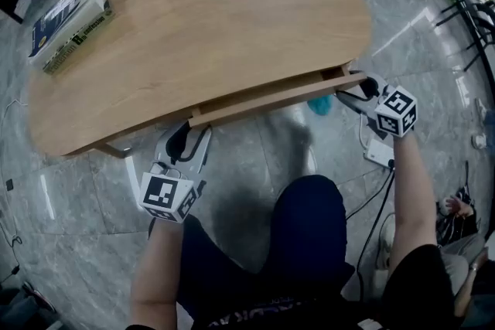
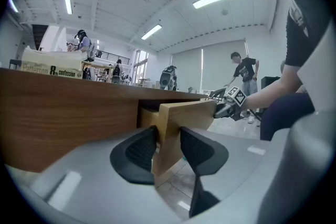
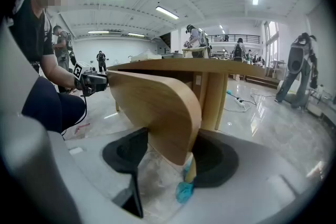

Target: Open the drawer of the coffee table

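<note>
An oval wooden coffee table (image 1: 232,19) fills the head view, and its drawer front (image 1: 271,98) stands out a little from the near edge. My left gripper (image 1: 189,134) is at the drawer's left end. In the left gripper view the squared end of the drawer front (image 2: 181,118) sits between the pads of the left gripper (image 2: 168,147), and both pads touch it. My right gripper (image 1: 348,93) is at the drawer's right end. There the rounded end of the panel (image 3: 152,107) is clamped in the right gripper (image 3: 170,152).
A stack of books (image 1: 69,15) lies on the table's far left corner. A blue object (image 1: 321,104) lies on the floor under the drawer's right end, near a table leg (image 3: 212,97). A white power strip (image 1: 379,153) with cables lies on the floor at right. My knees are close to the table.
</note>
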